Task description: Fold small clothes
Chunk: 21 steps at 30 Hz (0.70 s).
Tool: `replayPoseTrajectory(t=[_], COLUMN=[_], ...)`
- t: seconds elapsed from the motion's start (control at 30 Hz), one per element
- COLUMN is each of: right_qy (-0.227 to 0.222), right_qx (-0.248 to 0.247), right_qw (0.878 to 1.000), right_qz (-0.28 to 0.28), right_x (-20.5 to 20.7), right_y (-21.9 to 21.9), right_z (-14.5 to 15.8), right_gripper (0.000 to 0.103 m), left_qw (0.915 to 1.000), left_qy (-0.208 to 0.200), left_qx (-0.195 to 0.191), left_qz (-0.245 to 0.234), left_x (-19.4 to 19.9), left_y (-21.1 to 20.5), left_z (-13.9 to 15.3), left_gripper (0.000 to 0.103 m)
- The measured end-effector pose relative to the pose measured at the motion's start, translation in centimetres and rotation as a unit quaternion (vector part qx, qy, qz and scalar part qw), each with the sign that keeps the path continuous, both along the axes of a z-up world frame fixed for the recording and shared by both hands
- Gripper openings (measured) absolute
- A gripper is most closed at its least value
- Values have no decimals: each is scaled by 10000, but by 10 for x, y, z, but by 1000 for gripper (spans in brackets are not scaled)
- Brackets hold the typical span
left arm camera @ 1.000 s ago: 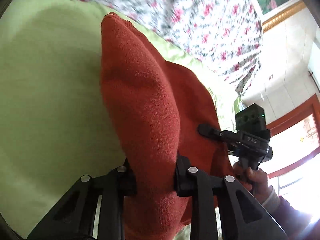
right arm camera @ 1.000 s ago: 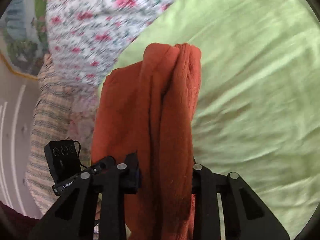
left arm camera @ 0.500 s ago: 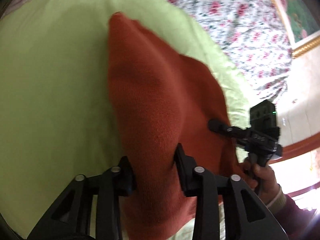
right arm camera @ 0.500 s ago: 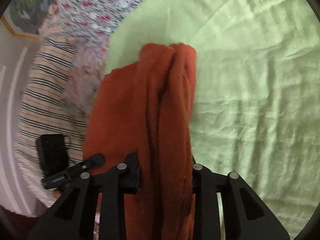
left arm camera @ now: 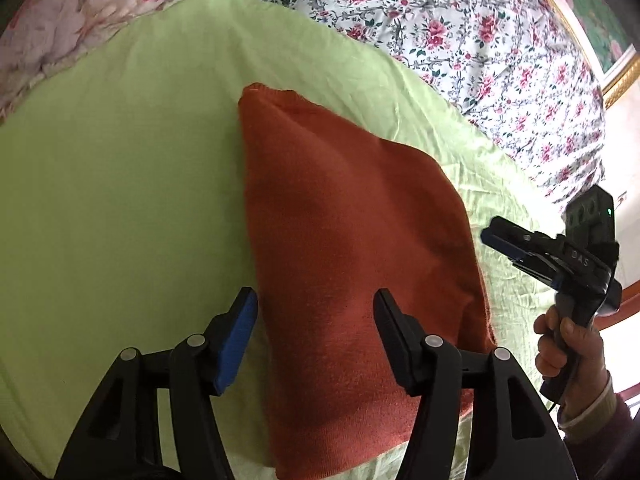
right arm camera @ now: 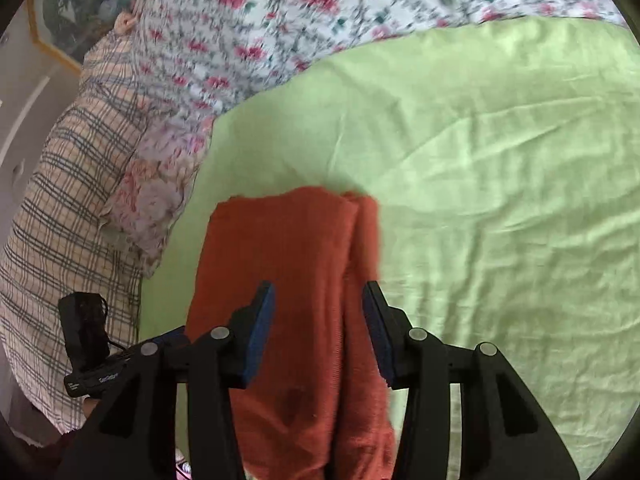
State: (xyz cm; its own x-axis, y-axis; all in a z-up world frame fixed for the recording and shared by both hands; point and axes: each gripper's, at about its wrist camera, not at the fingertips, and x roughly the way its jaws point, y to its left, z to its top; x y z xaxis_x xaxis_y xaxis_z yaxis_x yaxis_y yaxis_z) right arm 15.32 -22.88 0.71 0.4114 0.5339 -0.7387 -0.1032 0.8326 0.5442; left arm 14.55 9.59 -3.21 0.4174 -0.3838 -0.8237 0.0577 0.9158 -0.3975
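Note:
A rust-orange knitted garment (left arm camera: 344,240) lies folded on the light green sheet (left arm camera: 120,208). My left gripper (left arm camera: 314,320) hovers over its near end; its jaws are opening, and the cloth shows between the fingers with the pads off it. To the right, a hand holds my right gripper (left arm camera: 496,236) just off the garment's edge. In the right wrist view the garment (right arm camera: 288,260) lies folded with a thick fold along its right side. My right gripper (right arm camera: 318,308) stands over it, jaws opening, pads clear of the cloth. The left gripper (right arm camera: 168,340) shows at lower left.
A flowered quilt (left arm camera: 460,32) borders the green sheet (right arm camera: 500,200) at the far side. A checked pillow (right arm camera: 68,184) and a small flowered cushion (right arm camera: 152,200) lie to the left in the right wrist view. A framed picture (left arm camera: 600,20) hangs beyond the bed.
Both grippers held the bunched garment before; their jaws have since widened and let go. The garment has settled flat on the sheet, and both grippers have drawn back from it.

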Motion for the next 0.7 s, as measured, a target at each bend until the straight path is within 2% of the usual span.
replayPoseTrajectory(t=[0.13,0.2,0.23,0.3,0.37,0.43,0.53,0.63,0.7], right_qy=[365,496,446,229,-280,-457,-239,59,66], right_qx=[-67,-4,63,195,325,284,83,115,151], right_qw=[9991,9986,9989,9995,9990,9984,9996,9999,9998], right_qz=[216,156,135,99,114,153,130,-45,-105], right_x=[17,23,26,28,25,24,28,29,28], right_y=[20,20,20,18,16,16,8,-6,-14], right_z=[-27,-39,-37,-22,8,19,3,-20,-25], right_gripper=[47,31,9,9,9,9,9,9,9], left_qw=[9999,9997,9997,9997,9998,9997,9994,9982,9979], left_qy=[94,131,120,41,0,42,208,433,482], left_qx=[-79,-93,-85,-84,-60,-75,-154,-330,-311], left_qz=[114,167,190,207,211,217,213,258,301], left_x=[5,10,11,16,22,31,52,75,89], left_y=[2,2,3,3,3,2,-1,0,0], left_z=[-5,-5,-3,2,4,1,-11,-24,-29], left_gripper=[62,62,62,62,67,67,69,69,68])
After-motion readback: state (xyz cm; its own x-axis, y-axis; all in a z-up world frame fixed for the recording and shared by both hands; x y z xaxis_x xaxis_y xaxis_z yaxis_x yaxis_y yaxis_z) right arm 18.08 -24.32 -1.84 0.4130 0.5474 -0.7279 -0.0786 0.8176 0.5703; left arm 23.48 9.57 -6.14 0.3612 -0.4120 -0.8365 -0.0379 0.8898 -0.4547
